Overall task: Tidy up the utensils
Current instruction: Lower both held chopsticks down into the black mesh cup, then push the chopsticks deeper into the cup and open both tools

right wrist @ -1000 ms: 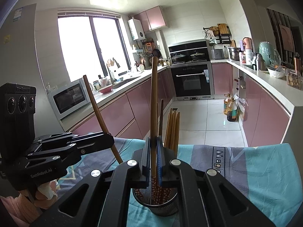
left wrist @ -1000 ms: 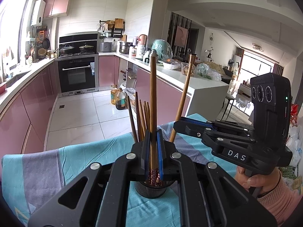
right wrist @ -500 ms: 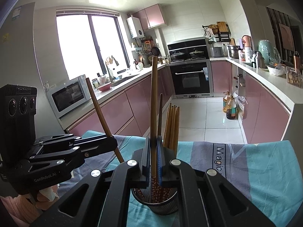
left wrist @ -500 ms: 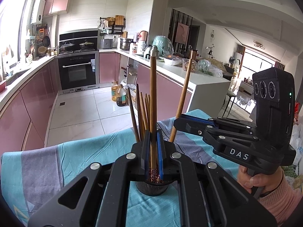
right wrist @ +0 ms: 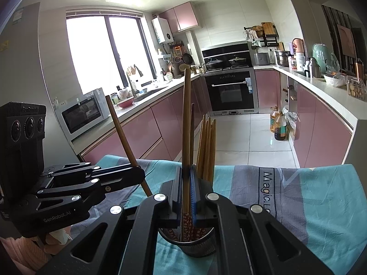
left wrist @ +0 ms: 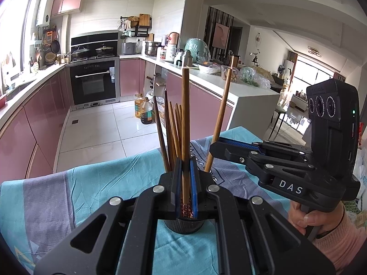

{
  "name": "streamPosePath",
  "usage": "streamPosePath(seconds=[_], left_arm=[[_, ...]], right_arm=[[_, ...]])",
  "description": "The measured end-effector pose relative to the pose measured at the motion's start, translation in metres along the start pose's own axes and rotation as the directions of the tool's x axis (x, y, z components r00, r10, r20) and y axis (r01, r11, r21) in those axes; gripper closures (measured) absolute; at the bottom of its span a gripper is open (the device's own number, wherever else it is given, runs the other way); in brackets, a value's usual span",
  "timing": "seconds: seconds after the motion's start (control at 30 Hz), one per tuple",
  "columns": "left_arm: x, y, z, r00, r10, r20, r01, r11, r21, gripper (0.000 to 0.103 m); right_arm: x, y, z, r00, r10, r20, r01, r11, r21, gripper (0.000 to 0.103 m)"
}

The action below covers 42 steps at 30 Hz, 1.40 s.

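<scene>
We hold one chopstick (left wrist: 184,123) in the left gripper (left wrist: 185,190) and another chopstick (right wrist: 186,137) in the right gripper (right wrist: 186,197), both clamped, tips over the holder (right wrist: 197,247); we should release only once they sit upright inside.

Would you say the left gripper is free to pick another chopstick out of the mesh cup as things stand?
Probably not yet: the left gripper is shut on a chopstick above the mesh cup, so it must release first.

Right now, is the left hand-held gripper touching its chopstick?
Touching. In the left wrist view the left hand-held gripper has its blue pads shut on the upright chopstick, no gap either side.
</scene>
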<state>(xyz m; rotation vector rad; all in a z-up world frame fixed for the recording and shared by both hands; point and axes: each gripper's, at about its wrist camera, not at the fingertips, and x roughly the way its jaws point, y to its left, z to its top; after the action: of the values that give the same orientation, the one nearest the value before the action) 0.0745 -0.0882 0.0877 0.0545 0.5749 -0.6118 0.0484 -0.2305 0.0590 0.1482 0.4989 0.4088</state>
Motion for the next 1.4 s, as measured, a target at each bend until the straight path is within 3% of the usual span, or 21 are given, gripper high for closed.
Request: streamPosePath(seconds=[1.4], left_arm=[[0.043, 0.021, 0.006, 0.997, -0.016, -0.08, 0.014, 1.0, -0.022, 0.095]], right_arm=[[0.029, -0.001, -0.012, 0.997, 0.001, -0.079, -0.001, 1.0, -0.001, 0.097]])
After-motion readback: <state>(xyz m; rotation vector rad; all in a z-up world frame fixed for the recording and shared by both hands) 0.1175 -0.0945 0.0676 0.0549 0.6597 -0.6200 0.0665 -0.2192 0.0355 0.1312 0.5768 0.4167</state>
